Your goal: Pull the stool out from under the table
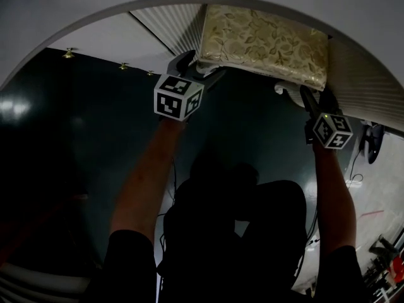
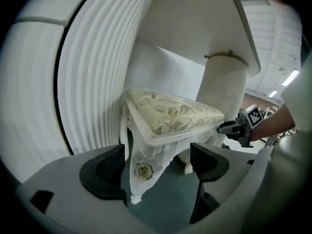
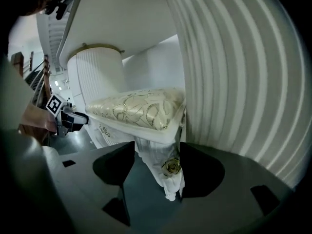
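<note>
The stool (image 1: 265, 43) has a cream cushion with a gold leaf pattern and carved white legs. It stands between the white table's two ribbed supports (image 1: 170, 24), under the table's top (image 1: 63, 5). My left gripper (image 1: 196, 65) is at the stool's near left corner. In the left gripper view the jaws (image 2: 158, 167) stand wide apart around the rose-carved leg (image 2: 141, 172) without pressing it. My right gripper (image 1: 303, 93) is at the near right corner. Its jaws (image 3: 156, 167) are open with the other front leg (image 3: 171, 172) between them, close to the right pad.
A ribbed wall (image 3: 234, 82) rises right beside the right gripper, and another ribbed wall (image 2: 97, 82) beside the left one. A round ribbed column (image 2: 224, 87) stands behind the stool. The floor (image 1: 76, 137) is dark teal. Cables and gear (image 1: 372, 144) lie at the right.
</note>
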The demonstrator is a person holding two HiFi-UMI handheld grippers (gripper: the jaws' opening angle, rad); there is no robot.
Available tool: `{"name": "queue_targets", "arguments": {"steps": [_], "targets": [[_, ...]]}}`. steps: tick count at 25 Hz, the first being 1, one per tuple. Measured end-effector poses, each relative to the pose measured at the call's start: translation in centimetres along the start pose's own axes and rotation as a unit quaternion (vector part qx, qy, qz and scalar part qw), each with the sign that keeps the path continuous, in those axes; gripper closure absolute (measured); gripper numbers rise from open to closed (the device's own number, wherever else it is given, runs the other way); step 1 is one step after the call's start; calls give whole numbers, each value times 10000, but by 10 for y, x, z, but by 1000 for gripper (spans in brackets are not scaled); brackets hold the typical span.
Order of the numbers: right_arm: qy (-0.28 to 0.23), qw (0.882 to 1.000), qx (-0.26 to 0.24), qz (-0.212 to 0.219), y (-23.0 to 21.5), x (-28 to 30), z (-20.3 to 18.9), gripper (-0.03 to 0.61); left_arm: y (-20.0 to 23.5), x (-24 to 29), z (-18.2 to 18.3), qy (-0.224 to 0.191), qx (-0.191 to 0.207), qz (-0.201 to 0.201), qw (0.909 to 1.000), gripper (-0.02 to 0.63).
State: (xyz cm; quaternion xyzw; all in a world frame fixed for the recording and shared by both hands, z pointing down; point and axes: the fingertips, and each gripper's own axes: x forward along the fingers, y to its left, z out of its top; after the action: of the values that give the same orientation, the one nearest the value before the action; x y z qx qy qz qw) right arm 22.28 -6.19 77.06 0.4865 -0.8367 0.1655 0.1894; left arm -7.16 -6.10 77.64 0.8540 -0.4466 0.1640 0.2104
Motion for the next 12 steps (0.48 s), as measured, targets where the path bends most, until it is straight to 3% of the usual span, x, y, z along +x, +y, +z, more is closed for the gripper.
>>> {"name": "queue_targets", "arguments": {"steps": [6,12], "targets": [[208,9995,-241,-33,3,0,-3,336,-6,15,-9,93,-46,-172,9998,207],[404,9991,-96,-10,7,-2,-2,336,-3,16,-5,294,-496,-87,9983,207]]}}
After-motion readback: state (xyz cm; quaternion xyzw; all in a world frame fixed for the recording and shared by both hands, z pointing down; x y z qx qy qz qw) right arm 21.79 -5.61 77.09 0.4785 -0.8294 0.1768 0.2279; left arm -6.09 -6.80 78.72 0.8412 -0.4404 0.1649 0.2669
